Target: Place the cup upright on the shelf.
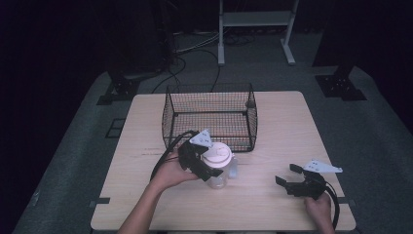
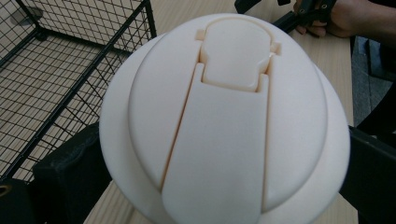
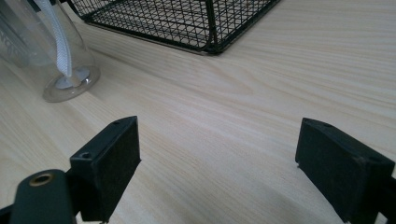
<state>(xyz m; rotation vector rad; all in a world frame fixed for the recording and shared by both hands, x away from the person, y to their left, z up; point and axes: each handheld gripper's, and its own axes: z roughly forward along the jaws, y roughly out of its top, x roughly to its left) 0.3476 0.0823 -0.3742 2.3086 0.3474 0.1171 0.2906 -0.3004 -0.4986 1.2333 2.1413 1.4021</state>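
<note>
A clear plastic bottle [image 1: 220, 170] with a cream flip-top lid [image 2: 224, 121] stands upright on the wooden table [image 1: 282, 131], just in front of a black wire basket [image 1: 168, 119]. My left gripper [image 1: 207, 165] comes at it from the left, and its two black jaws press the sides of the lid, shut on the bottle. In the right gripper view the bottle's clear base [image 3: 42, 46] and a white strap show at upper left. My right gripper [image 1: 288, 176] rests low near the table's front right, jaws wide open [image 3: 219, 163] over bare wood.
The wire basket [image 2: 116, 42] is open-topped and sits mid-table with nothing in it; its near corner [image 3: 205, 28] lies ahead of the right gripper. Dark floor, cables and a white frame stand lie beyond the table.
</note>
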